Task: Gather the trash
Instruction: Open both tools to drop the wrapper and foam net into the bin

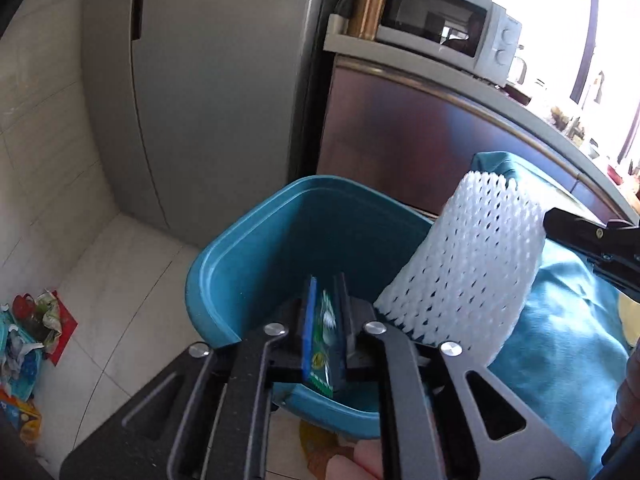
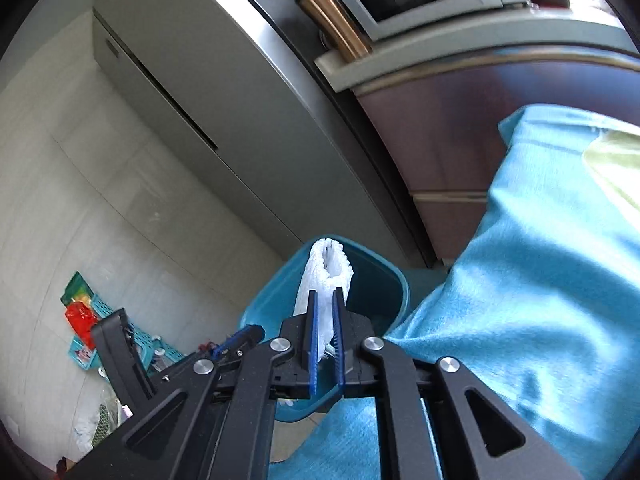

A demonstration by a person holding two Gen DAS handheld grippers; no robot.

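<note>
— Looking down my left wrist camera, I had the left gripper (image 1: 326, 320) over the teal bin (image 1: 256, 240), with a green wrapper (image 1: 325, 344) standing between its fingers. The gap was narrow, and I could not tell whether the pads pressed on the wrapper.

— And the right one?

— From the left view I saw only a black corner of it at the edge, with the white foam net (image 1: 464, 264) sticking out over the bin's rim as a broad mesh sleeve. The right wrist camera gave the grip itself: the right gripper (image 2: 325, 312) was pinched nearly closed on the net's lower end, blue pads (image 2: 313, 344) flat against it.

— Anything else one view added?

— The left view looked into the bin; the right saw only its rim behind the net. The right showed more of the teal cloth (image 2: 540, 280) just beside the bin. Both caught litter (image 1: 36, 320) on the floor by the wall, well apart from the bin.
</note>
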